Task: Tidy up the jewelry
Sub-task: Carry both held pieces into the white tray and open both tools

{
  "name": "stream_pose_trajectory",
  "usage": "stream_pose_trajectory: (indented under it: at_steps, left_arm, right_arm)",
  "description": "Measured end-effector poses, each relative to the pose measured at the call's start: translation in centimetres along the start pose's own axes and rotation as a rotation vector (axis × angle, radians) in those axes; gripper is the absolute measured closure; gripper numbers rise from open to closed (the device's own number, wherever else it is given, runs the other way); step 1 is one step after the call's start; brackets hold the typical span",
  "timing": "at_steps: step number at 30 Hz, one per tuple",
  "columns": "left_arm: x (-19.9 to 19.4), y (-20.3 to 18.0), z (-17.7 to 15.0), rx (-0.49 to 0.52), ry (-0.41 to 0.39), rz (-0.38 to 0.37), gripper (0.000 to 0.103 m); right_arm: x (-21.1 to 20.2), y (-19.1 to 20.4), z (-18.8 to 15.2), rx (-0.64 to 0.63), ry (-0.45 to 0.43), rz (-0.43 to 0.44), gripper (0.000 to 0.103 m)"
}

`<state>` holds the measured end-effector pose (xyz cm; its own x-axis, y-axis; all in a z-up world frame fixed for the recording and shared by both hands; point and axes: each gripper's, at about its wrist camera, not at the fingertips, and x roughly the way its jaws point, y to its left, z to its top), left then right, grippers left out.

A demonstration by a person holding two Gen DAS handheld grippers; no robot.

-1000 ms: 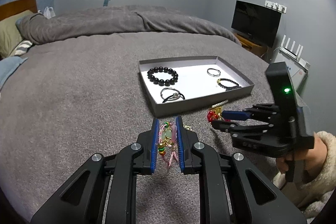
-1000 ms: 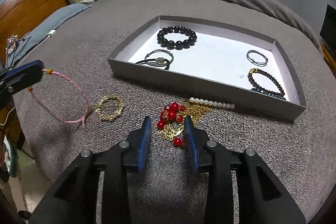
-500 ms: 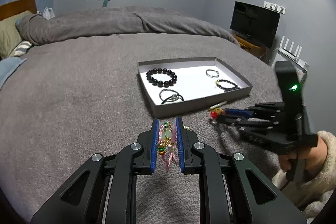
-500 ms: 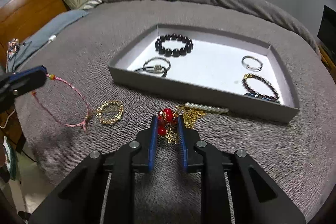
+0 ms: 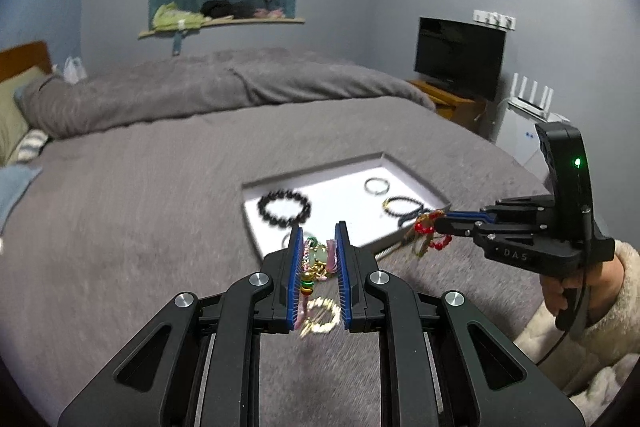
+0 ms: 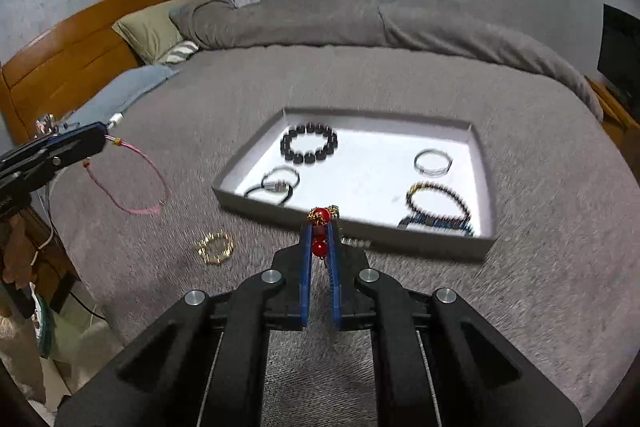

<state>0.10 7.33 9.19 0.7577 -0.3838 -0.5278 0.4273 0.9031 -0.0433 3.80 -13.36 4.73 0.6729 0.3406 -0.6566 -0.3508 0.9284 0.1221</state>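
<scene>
My left gripper is shut on a pink cord bracelet with green and gold beads; its loop hangs clear of the blanket in the right wrist view. My right gripper is shut on a red-bead and gold chain piece, which dangles above the near edge of the grey tray. In the tray lie a black bead bracelet, a silver ring, a dark bead bracelet and hair ties. A gold bracelet rests on the blanket.
A pearl strand lies against the tray's front wall, half hidden by my right fingers. The grey blanket covers the bed, with a wooden headboard at the left and a TV at the right. A hand in a fleece sleeve holds the right gripper.
The right gripper closed on the red-bead chain and lifted it off the blanket toward the tray. The left gripper rose with the pink bracelet, uncovering the gold bracelet below.
</scene>
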Motion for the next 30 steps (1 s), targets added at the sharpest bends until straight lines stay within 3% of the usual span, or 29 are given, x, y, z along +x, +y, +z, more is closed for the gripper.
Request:
stream_pose_trajectory:
  at_steps: [8, 17, 23, 30]
  left_arm:
    - [3.7, -1.6, 5.0, 0.030, -0.020, -0.104, 0.086]
    - [16.2, -2.8, 6.1, -0.020, 0.131, -0.265, 0.086]
    - [23.1, -1.8, 5.8, -0.083, 0.211, -0.284, 0.086]
    - [28.2, 1.3, 6.5, -0.122, 0.246, -0.164, 0.086]
  right_arm:
    - [-1.5, -2.2, 4.5, 0.001, -0.067, 0.007, 0.096]
    - [6.0, -7.6, 7.7, 0.081, -0.013, -0.054, 0.096]
    - [11.8, -10.9, 9.5, 0.109, 0.042, -0.101, 0.096]
    - [15.6, -12.0, 10.6, 0.065, 0.090, -0.124, 0.096]
